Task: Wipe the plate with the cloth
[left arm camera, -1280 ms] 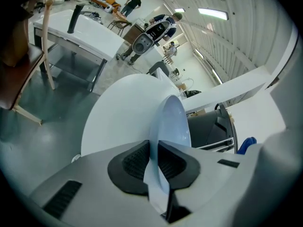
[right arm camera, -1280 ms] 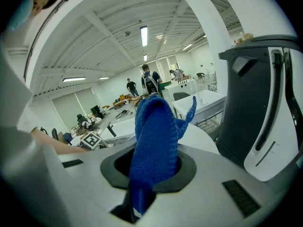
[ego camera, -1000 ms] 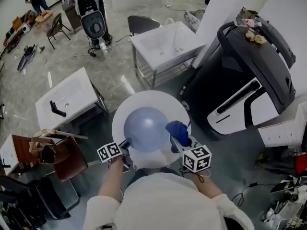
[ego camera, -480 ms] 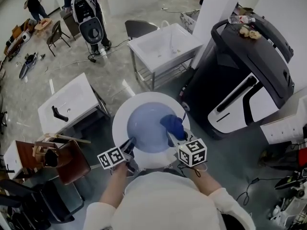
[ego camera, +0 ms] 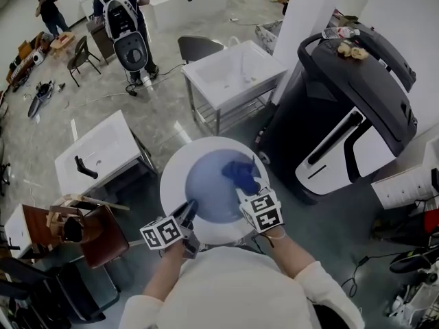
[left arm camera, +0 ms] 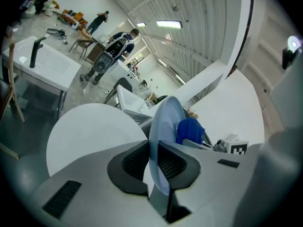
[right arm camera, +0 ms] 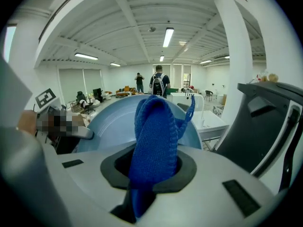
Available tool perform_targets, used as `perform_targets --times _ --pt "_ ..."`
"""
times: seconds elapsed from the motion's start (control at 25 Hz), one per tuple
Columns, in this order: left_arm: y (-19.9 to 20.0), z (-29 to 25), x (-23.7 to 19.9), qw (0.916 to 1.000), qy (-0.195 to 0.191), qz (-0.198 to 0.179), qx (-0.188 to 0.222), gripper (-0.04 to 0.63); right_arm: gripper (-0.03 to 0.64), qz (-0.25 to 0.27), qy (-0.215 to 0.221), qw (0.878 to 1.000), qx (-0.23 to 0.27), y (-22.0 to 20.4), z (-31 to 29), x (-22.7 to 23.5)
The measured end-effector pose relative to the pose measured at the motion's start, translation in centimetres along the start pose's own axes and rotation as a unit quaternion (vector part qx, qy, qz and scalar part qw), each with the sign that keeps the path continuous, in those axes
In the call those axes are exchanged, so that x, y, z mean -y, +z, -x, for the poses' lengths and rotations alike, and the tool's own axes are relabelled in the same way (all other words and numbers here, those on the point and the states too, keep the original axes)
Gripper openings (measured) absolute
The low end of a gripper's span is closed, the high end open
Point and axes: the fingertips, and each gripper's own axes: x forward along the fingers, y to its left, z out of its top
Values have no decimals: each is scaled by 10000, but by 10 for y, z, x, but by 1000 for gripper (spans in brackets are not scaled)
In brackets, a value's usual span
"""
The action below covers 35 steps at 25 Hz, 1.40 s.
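Over the round white desk (ego camera: 170,173), the left hand-held gripper (ego camera: 187,211) is clamped on the rim of the pale blue plate (ego camera: 206,187) (tilted up); the right hand-held gripper (ego camera: 244,191) pinches the blue cloth (ego camera: 240,173) at its face.

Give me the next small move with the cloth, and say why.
Probably sweep the right claw leftward, dragging the blue cloth across the plate toward its middle. The left claw is shut on the plate's near rim, holding it tilted above the white table. The cloth, pinched in the right claw, sits at the plate's far right part, so most of the face lies ahead of it.
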Motion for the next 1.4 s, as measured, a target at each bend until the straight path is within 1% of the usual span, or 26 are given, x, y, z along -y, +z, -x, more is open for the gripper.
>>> perform_targets --times 0.16,0.4,0.52,0.6,0.68,0.76,0.88,1.08,1.2,1.32,1.4 --pt "4 2 5 9993 84 -350 78 59 85 317 105 9992 -204 5 -15 -12" --pt "13 2 7 9987 127 -407 276 60 84 616 572 9963 -177 13 -28 -51" --pt "22 4 4 9982 158 -375 442 60 84 779 903 9924 -296 4 -29 -74" --pt "29 7 0 9976 203 -384 548 60 84 851 1070 9893 -513 -9 -27 -83" --pt "36 10 -3 9968 233 -423 635 60 84 818 1119 9874 -766 -26 -25 -82" --pt "39 13 -4 9964 229 -489 655 60 84 753 1033 9872 -957 -41 -23 -73" --pt "36 16 -5 9964 194 -598 567 60 86 586 749 9899 -1052 -47 -18 -52" --pt "23 11 -5 9975 140 -514 472 59 85 396 228 9945 -941 -34 -16 -10" --pt "16 8 -2 9973 128 -625 356 60 84 348 -40 9964 -776 -16 -17 8" --pt "9 6 1 9969 113 -745 220 60 84 401 -94 9973 -602 4 -22 9" --pt "5 4 3 9969 111 -761 165 60 84 490 41 9975 -500 16 -28 -2"
